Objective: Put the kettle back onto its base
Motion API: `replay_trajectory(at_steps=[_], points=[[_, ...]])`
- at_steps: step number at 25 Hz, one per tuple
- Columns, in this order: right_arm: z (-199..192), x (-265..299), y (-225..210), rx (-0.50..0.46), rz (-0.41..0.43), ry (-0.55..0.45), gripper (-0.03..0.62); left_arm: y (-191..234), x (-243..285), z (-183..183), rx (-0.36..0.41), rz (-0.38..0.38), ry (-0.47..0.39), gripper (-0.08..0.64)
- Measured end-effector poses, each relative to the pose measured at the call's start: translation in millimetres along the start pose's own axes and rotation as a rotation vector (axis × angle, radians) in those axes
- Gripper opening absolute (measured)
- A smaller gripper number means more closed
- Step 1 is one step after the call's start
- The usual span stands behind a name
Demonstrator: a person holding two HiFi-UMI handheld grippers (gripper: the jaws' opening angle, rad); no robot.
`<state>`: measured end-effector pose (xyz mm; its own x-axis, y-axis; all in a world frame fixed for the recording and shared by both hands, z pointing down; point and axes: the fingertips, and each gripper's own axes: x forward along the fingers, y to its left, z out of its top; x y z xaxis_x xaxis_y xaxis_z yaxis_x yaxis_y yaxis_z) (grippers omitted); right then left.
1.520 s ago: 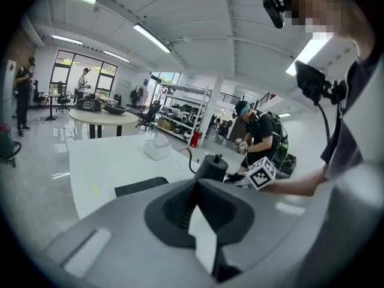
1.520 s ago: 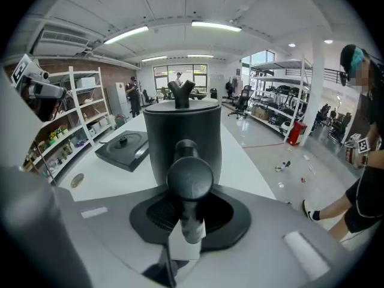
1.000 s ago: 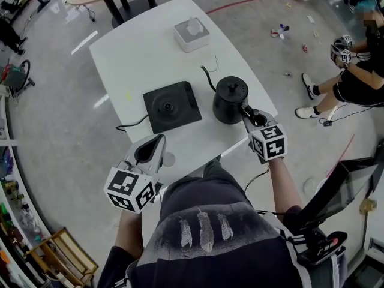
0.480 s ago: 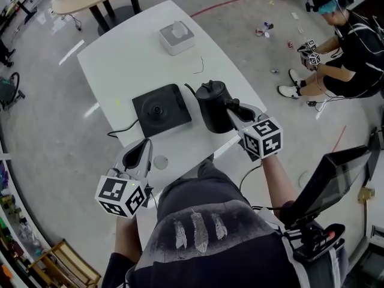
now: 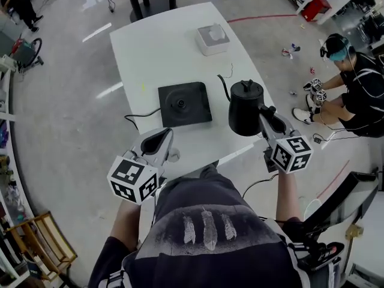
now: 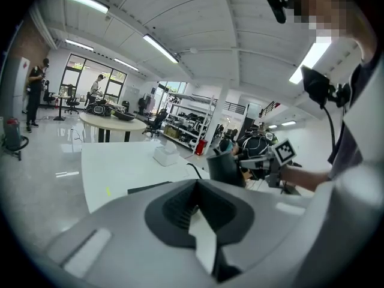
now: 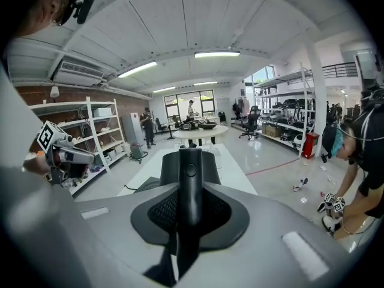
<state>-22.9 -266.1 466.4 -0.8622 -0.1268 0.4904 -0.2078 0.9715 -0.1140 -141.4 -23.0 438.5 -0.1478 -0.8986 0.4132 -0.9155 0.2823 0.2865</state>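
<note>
Right of the base [image 5: 185,104], near it but not over it: kettle [image 5: 243,110], black, gooseneck type, upright, lid on.

- Position: over the right edge of the white table [image 5: 150,47]. Probably lifted, though the head view does not settle whether its bottom is off the tabletop.
- Long axis: spout to handle [image 7: 191,179]. The spout is on the side toward the base and the handle on the side away from it.
- Right gripper [image 5: 267,111]: beyond the kettle as seen from the base. Its jaws are nearly together, pinched on the upright handle, which fills the gap between the pads.
- Left gripper [image 5: 161,138]: on the near side of the base. Its jaws are together with nothing between them, and it touches nothing.
- Governing relation: the base lies to the left of the loaded gripper, with a clear strip of table between. Judged next move is to carry the kettle leftward, centre it over the round contact and lower it level.
- Base: flat, square and unoccupied, with the power cord [image 5: 139,116] trailing off its left side.
- Other: tissue box [image 5: 212,38], on the far side of the base and well apart from it.
</note>
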Motion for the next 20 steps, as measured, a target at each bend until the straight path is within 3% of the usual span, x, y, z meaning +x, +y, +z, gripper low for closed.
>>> replay_trajectory(at_steps=[7,20], points=[[16,-3,9,0.000,0.032,-0.035,0.054,1,-9,-2,-0.003,0.010,-0.010,0.000],[58,29,54,-0.053,0.191,-0.084,0.054,22,-44,-5,-0.047,0.116,-0.046,0.000]])
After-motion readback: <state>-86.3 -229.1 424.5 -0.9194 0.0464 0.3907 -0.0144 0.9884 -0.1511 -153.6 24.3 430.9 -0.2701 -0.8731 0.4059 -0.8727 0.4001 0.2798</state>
